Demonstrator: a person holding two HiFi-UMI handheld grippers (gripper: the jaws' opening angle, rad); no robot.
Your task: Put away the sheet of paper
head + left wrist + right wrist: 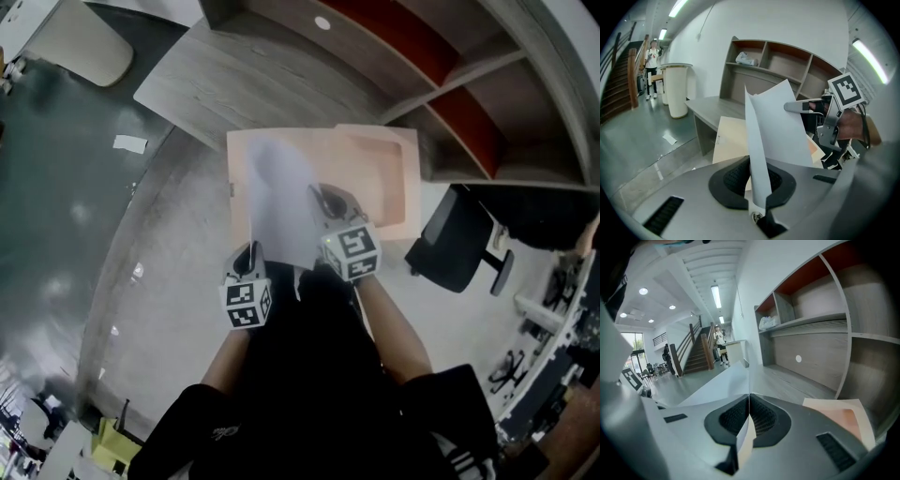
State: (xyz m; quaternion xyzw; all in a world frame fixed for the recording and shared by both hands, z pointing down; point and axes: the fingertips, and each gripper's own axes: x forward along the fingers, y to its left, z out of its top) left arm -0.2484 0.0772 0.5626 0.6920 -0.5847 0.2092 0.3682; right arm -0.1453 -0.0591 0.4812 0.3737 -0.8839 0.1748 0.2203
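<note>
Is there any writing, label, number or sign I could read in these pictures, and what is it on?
No text can be read.
Sheet of paper: blank on the sides shown.
Marker cubes: black-and-white square patterns, no letters.
Sleeve print: too blurred to read.

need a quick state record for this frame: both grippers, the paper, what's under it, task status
left gripper: shut on sheet of paper, at its near edge
right gripper: shut on the same sheet, at its right edge
sheet: held up between both grippers, bowed
under sheet: beige box, open, nothing visible in its recess
background: wood-grain desk, shelf unit, black office chair
task status: paper not yet put away
</note>
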